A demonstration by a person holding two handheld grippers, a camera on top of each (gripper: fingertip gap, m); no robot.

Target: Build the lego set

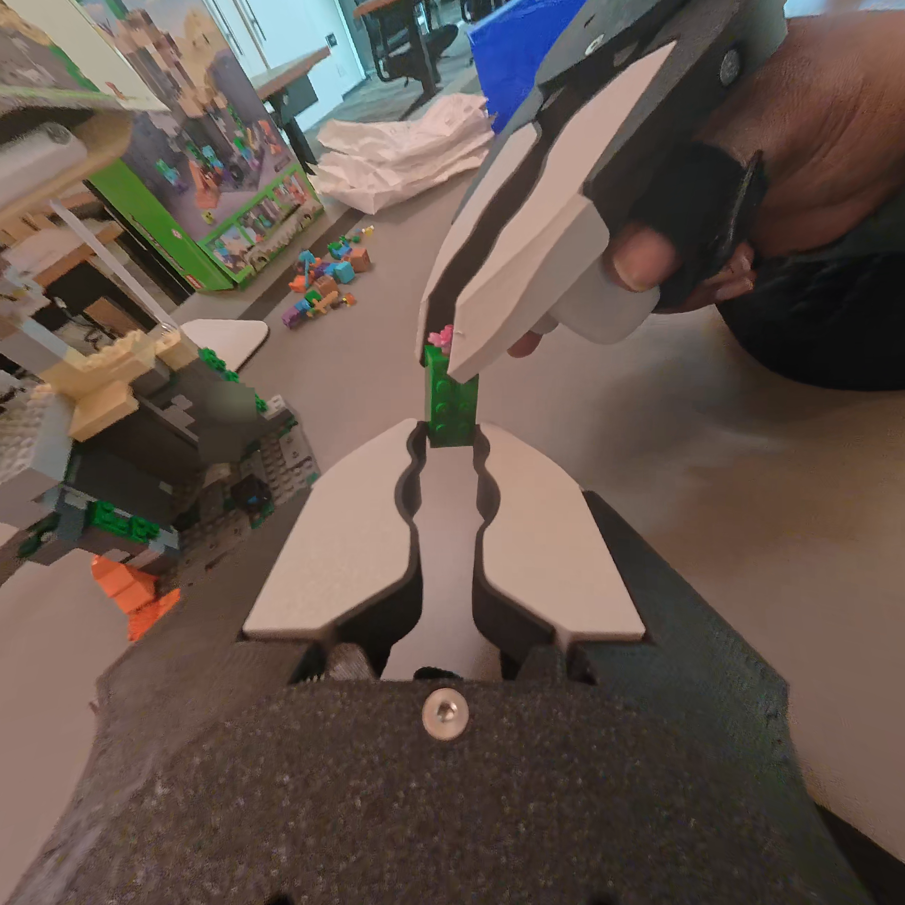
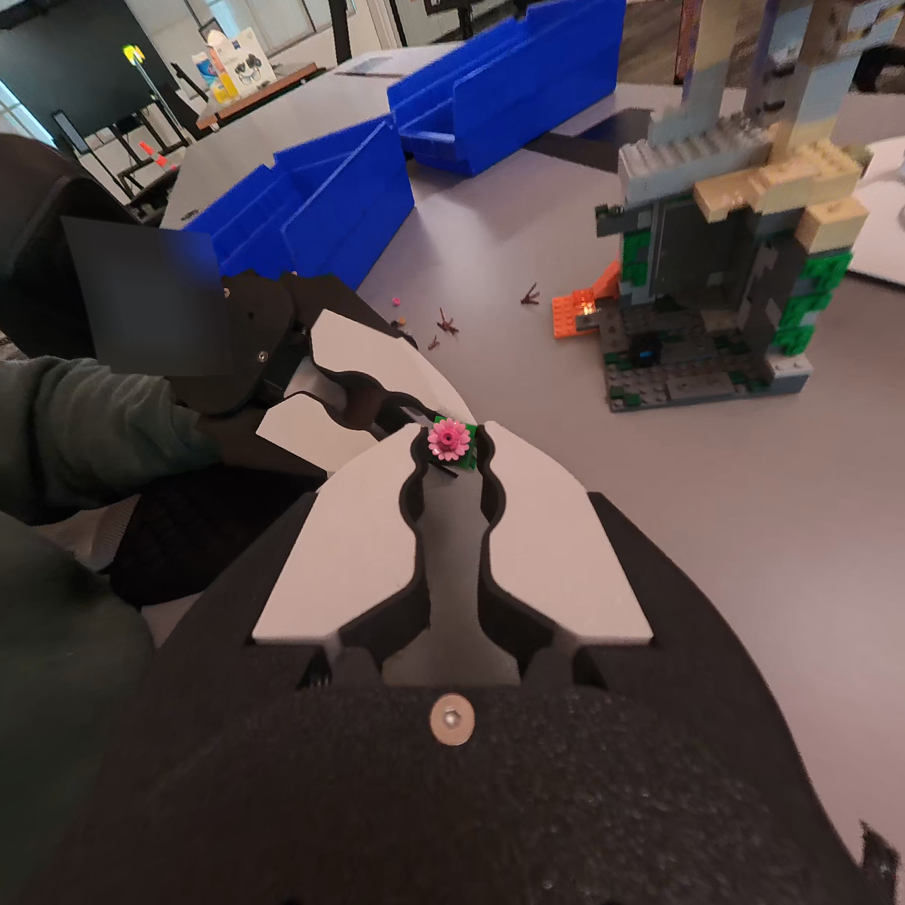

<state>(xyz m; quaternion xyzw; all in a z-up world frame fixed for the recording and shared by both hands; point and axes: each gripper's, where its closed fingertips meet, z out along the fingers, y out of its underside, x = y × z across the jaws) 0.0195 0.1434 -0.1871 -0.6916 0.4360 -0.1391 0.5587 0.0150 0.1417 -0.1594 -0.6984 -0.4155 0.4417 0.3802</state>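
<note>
Bench (image 2: 587, 489) carries the partly built lego model (image 2: 725, 274). Clear of that model, the left gripper (image 1: 451, 431) is closed on the lower end of a green brick (image 1: 453, 406), steadying it upright. The right gripper (image 2: 450, 443) is nearly closed around the pink flower (image 2: 448, 439) on the brick's top, apparently to press it on.

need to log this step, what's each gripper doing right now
left gripper: closed on the green brick.
right gripper: closed around the pink flower at the same brick's other end.
</note>
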